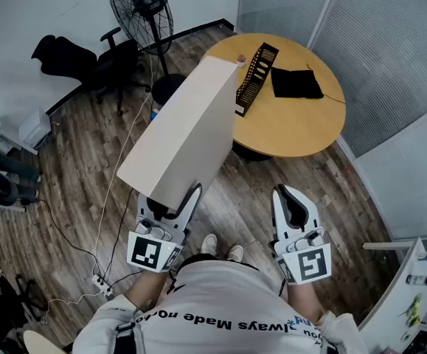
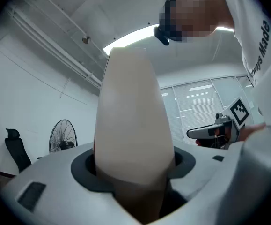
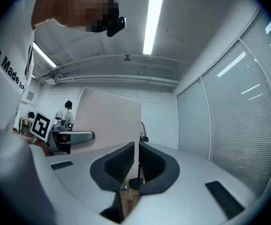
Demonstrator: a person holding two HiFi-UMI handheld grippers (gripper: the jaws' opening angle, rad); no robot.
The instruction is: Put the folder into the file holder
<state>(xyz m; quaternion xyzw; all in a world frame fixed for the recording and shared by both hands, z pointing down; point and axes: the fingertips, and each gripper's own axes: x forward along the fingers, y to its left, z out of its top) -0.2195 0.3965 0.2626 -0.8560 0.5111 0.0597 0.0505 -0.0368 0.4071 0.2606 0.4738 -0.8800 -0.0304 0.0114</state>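
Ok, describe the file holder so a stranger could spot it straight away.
Find the round wooden table. Two black things sit on it. The file holder is the left one, an upright perforated rack, while its neighbour is a flat black pad lying on the tabletop.

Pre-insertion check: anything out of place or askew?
Nothing stands out. The left gripper grips the folder; the file holder sits on the round table beside a flat black item; the right gripper is shut, empty.
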